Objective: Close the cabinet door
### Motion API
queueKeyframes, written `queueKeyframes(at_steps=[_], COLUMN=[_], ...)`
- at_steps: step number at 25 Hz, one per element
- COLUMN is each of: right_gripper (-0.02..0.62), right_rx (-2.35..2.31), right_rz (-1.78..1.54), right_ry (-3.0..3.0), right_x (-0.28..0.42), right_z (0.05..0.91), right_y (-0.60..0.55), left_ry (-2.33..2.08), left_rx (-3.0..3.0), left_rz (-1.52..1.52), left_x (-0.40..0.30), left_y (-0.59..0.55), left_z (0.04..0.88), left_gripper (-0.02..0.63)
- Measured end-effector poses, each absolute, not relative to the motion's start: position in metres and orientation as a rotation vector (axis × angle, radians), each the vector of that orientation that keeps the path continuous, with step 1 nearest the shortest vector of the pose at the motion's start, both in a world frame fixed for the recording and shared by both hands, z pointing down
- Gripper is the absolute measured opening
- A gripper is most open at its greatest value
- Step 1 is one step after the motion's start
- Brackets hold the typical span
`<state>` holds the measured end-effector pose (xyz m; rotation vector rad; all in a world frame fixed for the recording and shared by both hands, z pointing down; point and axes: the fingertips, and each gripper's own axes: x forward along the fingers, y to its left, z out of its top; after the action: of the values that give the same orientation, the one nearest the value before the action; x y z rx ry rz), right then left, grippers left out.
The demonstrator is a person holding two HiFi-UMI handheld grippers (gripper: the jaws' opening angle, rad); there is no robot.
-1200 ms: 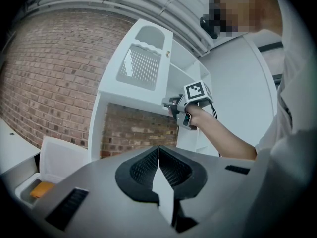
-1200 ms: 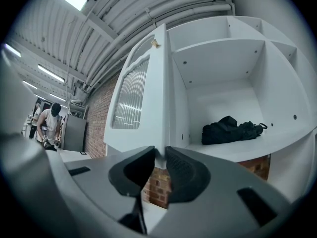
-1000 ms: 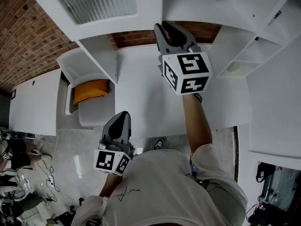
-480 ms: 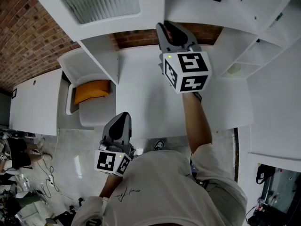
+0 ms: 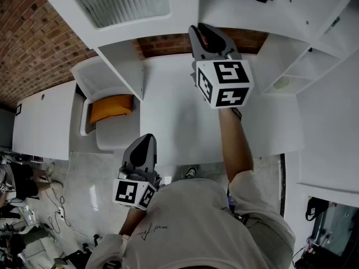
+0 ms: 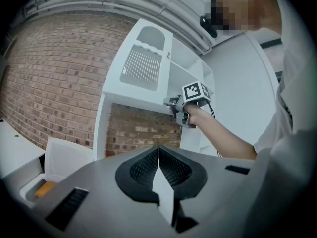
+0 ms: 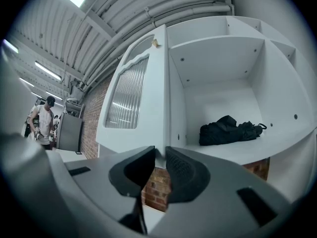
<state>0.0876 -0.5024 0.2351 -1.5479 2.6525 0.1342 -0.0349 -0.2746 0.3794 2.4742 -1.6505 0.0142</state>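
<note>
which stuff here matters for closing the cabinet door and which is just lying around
For the job: cabinet door; right tongs gripping its lower edge.

Lying about: black bag on the shelf; orange item in the white bin; left tongs, shut and empty.

Beyond my right fingers (image 7: 184,175) and off to their right, the white cabinet shelf (image 7: 277,150) carries a crumpled black bag (image 7: 230,129); below them lies the white counter (image 5: 168,116)
</note>
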Motion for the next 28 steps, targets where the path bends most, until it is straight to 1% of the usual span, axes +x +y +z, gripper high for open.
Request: queueKeyframes(at_steps=[15, 22, 28], right_gripper=[0.072, 0.072, 0.071], right_rx=[-1.596, -1.655, -1.711], right_rz=[0.134, 0.130, 0.123], right_ry=[2.616, 2.596, 2.545], right_x=[0.088, 0.087, 0.088], right_z=[0.235, 0.235, 0.234], right_y=[-0.507, -0.512, -0.512], left_ry=[-1.666, -1.710, -1.644], left_rx=[2.464, 2.420, 2.426], left_rz=[0.013, -0.011, -0.050], left_x=[-0.043, -0.069, -0.071], left_y=[-0.266, -0.254, -0.244], left_z=[0.378, 0.375, 0.376], left_gripper=[0.018, 0.017, 0.017])
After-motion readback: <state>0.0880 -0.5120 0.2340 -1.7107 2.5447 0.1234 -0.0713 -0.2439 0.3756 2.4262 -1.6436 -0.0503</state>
